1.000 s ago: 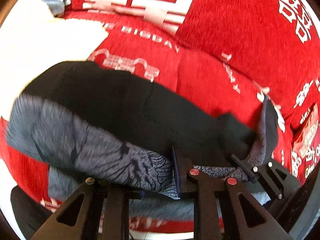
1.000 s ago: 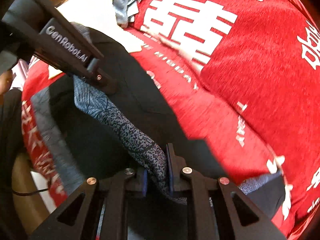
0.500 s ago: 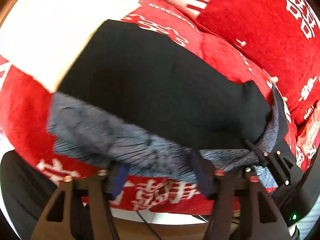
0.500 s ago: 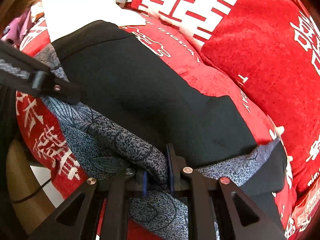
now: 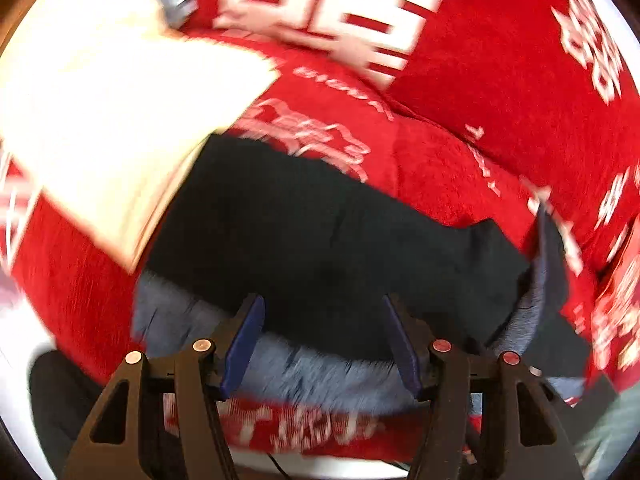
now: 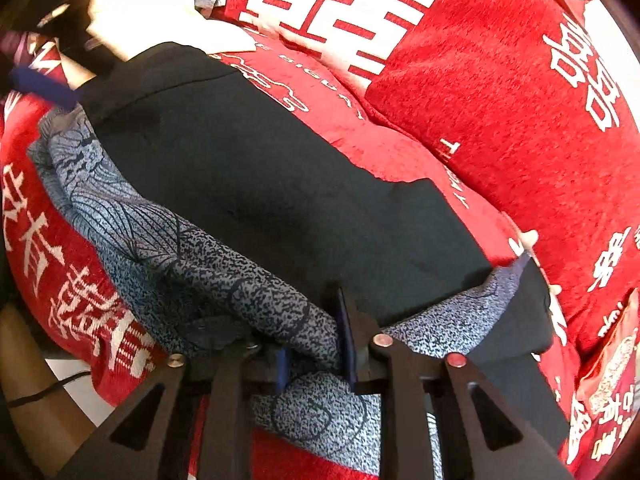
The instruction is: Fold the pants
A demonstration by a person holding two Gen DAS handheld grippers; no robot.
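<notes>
Pants (image 6: 280, 184) lie across a red sofa cover (image 6: 500, 128) printed with white characters; the upper layer is plain black fabric, and a grey-blue patterned layer (image 6: 160, 240) shows along the near edge; in the left wrist view the same garment (image 5: 320, 240) spans the centre of the frame, with the patterned edge closest to the camera, though that view is blurred. Right gripper (image 6: 316, 340): jaws clenched on a bunched fold of the patterned fabric at the near edge of the pants; the cloth passes between the blue pads (image 6: 345, 340) and rises to the left. Left gripper (image 5: 324, 340): jaws released and set wide apart; the blue pads (image 5: 244, 340) stand over the near edge of the pants with nothing held between them. A white cloth (image 5: 112, 112) lies on the cover beyond the far left corner of the pants, its edge touching the black fabric; a red printed packet (image 6: 604, 384) sits at the right margin, beside the end of the garment.
</notes>
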